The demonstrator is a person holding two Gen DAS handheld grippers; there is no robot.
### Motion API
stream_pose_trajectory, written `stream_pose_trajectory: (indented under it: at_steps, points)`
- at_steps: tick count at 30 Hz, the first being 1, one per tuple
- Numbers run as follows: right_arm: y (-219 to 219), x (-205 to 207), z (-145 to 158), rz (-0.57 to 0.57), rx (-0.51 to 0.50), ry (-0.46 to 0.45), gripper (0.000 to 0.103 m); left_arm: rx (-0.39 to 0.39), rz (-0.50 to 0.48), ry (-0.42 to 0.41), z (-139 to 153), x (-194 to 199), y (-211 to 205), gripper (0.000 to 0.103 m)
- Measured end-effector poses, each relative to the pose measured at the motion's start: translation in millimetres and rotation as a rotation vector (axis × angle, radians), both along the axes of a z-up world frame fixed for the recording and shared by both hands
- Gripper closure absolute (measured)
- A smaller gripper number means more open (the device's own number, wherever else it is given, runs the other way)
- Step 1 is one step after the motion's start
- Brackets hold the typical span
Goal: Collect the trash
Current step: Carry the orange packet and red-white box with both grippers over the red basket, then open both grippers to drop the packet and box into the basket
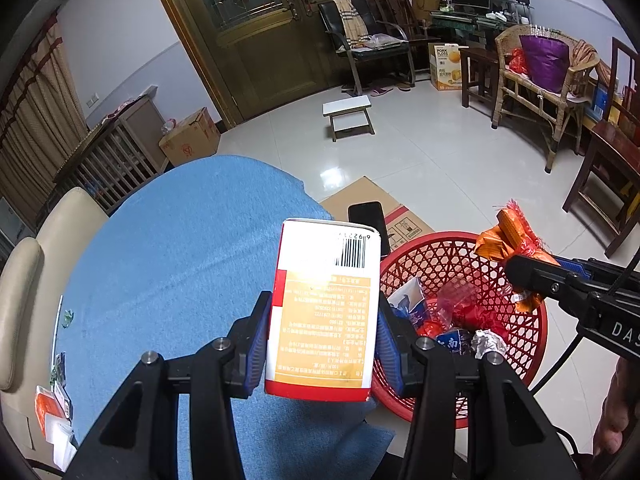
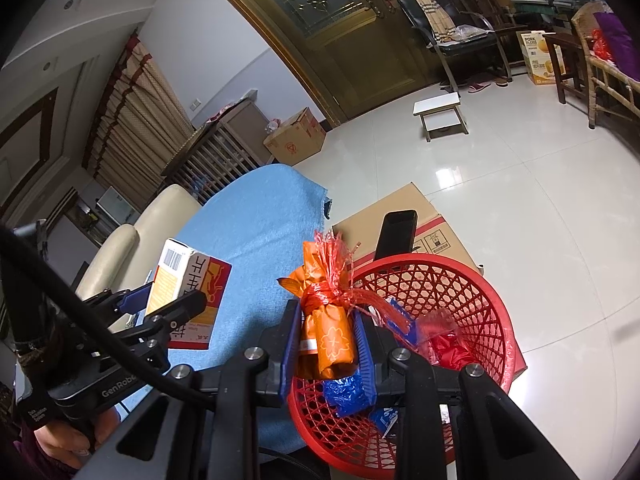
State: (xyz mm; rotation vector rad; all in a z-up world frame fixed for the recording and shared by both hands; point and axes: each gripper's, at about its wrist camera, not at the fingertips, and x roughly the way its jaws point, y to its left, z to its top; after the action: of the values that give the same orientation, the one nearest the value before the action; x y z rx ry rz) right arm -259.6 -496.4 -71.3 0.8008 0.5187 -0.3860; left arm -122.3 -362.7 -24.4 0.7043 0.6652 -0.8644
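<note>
My left gripper (image 1: 322, 324) is shut on a white, orange and red carton (image 1: 326, 308), held upright over the blue cloth (image 1: 180, 264) beside the red mesh basket (image 1: 532, 344). The same carton (image 2: 188, 292) shows at the left of the right wrist view. My right gripper (image 2: 327, 344) is shut on an orange wrapper (image 2: 330, 332) tied with red netting, held over the near rim of the basket (image 2: 480, 292). That wrapper (image 1: 508, 236) hangs above the basket in the left wrist view. Blue, red and silver wrappers (image 1: 460, 328) lie inside the basket.
A black phone (image 1: 370, 224) lies on a flat cardboard box (image 1: 368, 196) behind the basket. A cream chair (image 1: 32, 280) stands left of the cloth. Small packets (image 1: 52, 412) lie at the cloth's left edge. A white stool (image 1: 348, 114) stands on the tiled floor.
</note>
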Motion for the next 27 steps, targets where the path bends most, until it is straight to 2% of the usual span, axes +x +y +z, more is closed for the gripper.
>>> stream_pose_trajectory:
  at_steps: [12,17,20,23,27]
  points:
    - [-3.4,-2.2,-6.7,-0.008,0.004,0.007,0.074,0.003,-0.016,0.025,-4.4,-0.4,-2.6,0.053]
    - [-9.8,-9.7,-11.8,-0.036,0.019,0.017,0.074,-0.007,-0.053,0.141,-12.7,2.8,-3.0,0.053]
    - [-15.0,-14.2,-15.7,-0.054,0.031,0.028,0.074,-0.016,-0.076,0.274,-23.0,10.8,-3.9,0.053]
    - [-19.1,-17.2,-17.4,-0.067,0.037,0.033,0.074,-0.021,-0.100,0.360,-31.5,14.3,-5.7,0.053]
    - [-23.4,-20.8,-18.9,-0.083,0.042,0.034,0.074,-0.026,-0.117,0.413,-39.7,10.2,-8.3,0.053]
